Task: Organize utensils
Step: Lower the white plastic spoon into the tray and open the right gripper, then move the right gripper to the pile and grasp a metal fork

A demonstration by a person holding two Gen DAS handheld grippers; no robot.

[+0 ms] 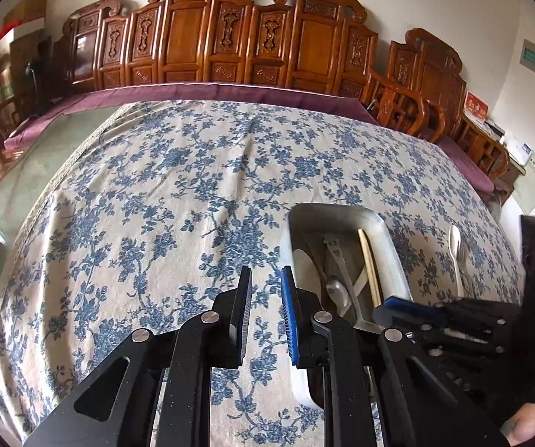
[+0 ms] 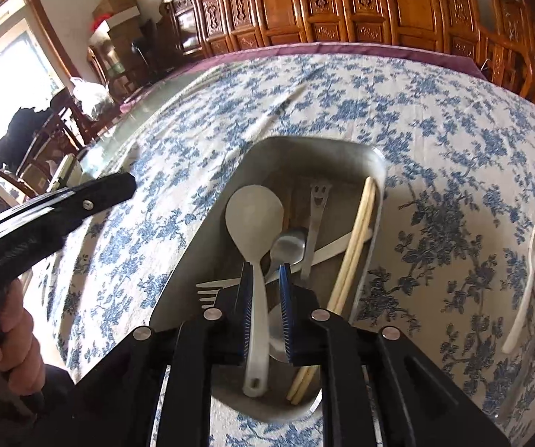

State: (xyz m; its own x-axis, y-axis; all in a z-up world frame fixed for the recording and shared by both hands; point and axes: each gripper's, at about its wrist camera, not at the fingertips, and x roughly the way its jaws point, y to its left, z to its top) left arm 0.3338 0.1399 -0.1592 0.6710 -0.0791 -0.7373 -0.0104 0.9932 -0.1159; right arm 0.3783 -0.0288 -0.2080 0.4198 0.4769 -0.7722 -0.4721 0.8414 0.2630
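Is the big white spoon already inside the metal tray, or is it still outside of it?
Inside. The white spoon lies in the metal tray, its handle between the open right gripper fingers.

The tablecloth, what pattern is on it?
Blue flowers and leaves on a cream tablecloth, clearest in the left wrist view.

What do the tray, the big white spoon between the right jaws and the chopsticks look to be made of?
Tray: brushed metal, probably steel or aluminium; dull grey sheen, soft reflections.
White spoon: likely plastic or melamine; opaque, matte, with a moulded hang hole.
Chopsticks: likely wood or bamboo; pale tan, no shine.
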